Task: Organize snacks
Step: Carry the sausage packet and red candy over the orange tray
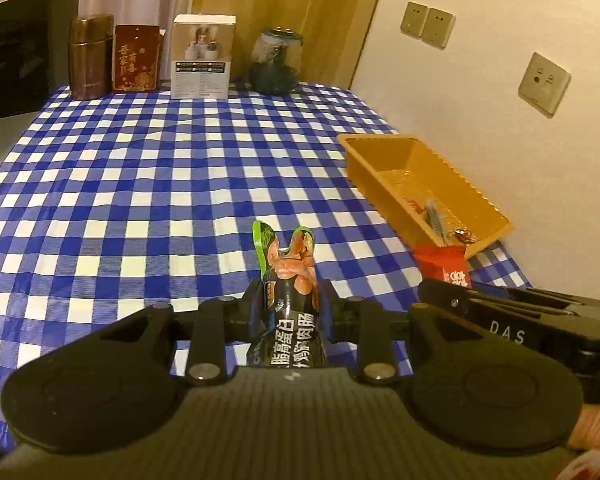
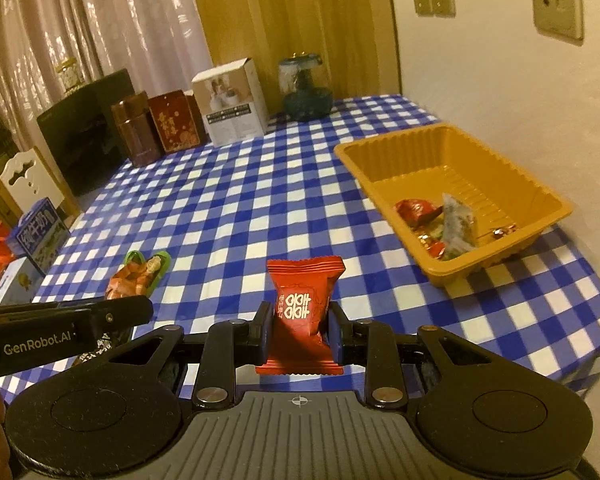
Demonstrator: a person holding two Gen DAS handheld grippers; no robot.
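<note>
My left gripper (image 1: 288, 300) is shut on a black sausage snack packet (image 1: 290, 280) with green and orange ends, held above the checked tablecloth. My right gripper (image 2: 300, 318) is shut on a red snack packet (image 2: 306, 304), also held above the table. The red packet shows in the left wrist view (image 1: 444, 266), and the sausage packet shows in the right wrist view (image 2: 138, 276). The orange tray (image 2: 500, 152) lies ahead and to the right by the wall and holds several wrapped snacks (image 2: 440, 220). It also shows in the left wrist view (image 1: 380, 148).
At the table's far edge stand a brown canister (image 1: 90, 56), a red box (image 1: 136, 58), a white box (image 1: 202, 56) and a dark glass jar (image 1: 276, 60). A black screen (image 1: 24, 52) is at the far left. The wall (image 1: 500, 120) runs along the right.
</note>
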